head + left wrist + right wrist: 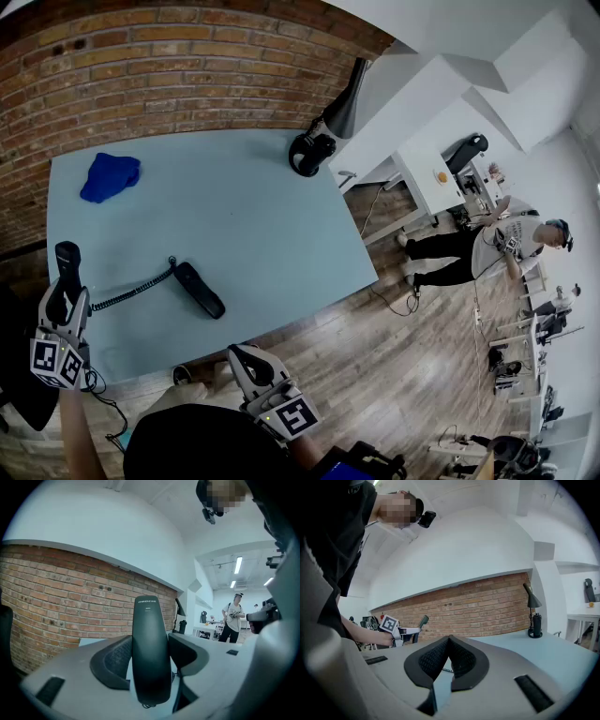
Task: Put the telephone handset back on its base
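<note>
**Right gripper idling, left one gripping the handset**

Right gripper (239,354) is hanging closest to the person's body, just off the near edge of the worktop (244,220). Its jaws are sitting together at the tips with nothing between them, so that one's empty.

Over at the left, the left gripper (64,298) is doing the work. Its jaws are standing wide and clamping on the black telephone handset (150,648), one pad pressing each side. The handset is standing pretty much upright in the grip, by the worktop's near left corner, clear of the base.

A coiled cord (131,293) is running from the handset across to the base (200,291). That's lying flat on the worktop near the front edge, between the two grippers and touching neither.

Farther back, a crumpled blue cloth (111,176) is sitting toward the brick wall (187,66). A black desk lamp (323,141) is standing at the far right edge. Another person (483,246) is standing way off in the room.
</note>
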Demonstrator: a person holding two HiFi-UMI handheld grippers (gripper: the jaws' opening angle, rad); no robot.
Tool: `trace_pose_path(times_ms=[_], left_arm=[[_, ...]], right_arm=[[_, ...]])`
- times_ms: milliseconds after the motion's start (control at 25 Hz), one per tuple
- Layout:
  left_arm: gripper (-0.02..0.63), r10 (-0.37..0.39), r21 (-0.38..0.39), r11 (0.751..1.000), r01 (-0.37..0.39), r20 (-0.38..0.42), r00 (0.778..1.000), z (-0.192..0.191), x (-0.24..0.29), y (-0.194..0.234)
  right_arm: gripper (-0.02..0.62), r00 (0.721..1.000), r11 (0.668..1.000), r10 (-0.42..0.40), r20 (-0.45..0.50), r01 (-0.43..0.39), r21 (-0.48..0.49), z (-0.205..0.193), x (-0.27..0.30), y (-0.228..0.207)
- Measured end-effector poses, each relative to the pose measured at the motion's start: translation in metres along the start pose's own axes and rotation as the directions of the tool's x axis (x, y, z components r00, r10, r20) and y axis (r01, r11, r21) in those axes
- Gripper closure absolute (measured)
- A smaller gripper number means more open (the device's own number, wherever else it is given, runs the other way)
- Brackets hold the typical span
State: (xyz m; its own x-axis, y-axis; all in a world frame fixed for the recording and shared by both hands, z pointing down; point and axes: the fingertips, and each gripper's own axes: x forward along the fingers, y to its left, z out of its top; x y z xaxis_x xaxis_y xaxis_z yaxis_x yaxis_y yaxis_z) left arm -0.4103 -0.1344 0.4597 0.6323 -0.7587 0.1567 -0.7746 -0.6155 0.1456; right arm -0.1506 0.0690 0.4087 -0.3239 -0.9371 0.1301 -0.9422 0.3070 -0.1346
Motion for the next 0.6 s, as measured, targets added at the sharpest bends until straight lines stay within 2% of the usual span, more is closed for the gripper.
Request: trace_pose_path(times_ms=[160,280,480,600], left_arm=[[0.339,0.023,-0.041,0.999,-0.024,-0.034,0.999,-0.005,0.008,-0.009],[0.339,0.019,-0.041,0.999,-0.021,-0.049,0.999,-0.009,0.011,-0.023],[0.339,0.015,-0.049,0.999,-0.019,-0.094,0.995,-0.028,0.009,-0.065],[0.339,0.025,-0.061,0.998,-0.032,-0.115,0.993,-0.039,0.008,-0.091]], right_arm=[[0.577,1.0,0.998,0.012,-0.023,-0.011,0.056,-0.006,-0.001,-0.009],[0.577,0.998,0.997,0.043,-0.042,-0.041,0.058,-0.01,0.003,-0.013],[0.577,0.994,0.992,0.108,-0.003,-0.108,0.064,-0.011,0.003,-0.028],[0.577,0.986,0.986,0.158,-0.05,-0.155,0.054,-0.016,0.002,-0.038]])
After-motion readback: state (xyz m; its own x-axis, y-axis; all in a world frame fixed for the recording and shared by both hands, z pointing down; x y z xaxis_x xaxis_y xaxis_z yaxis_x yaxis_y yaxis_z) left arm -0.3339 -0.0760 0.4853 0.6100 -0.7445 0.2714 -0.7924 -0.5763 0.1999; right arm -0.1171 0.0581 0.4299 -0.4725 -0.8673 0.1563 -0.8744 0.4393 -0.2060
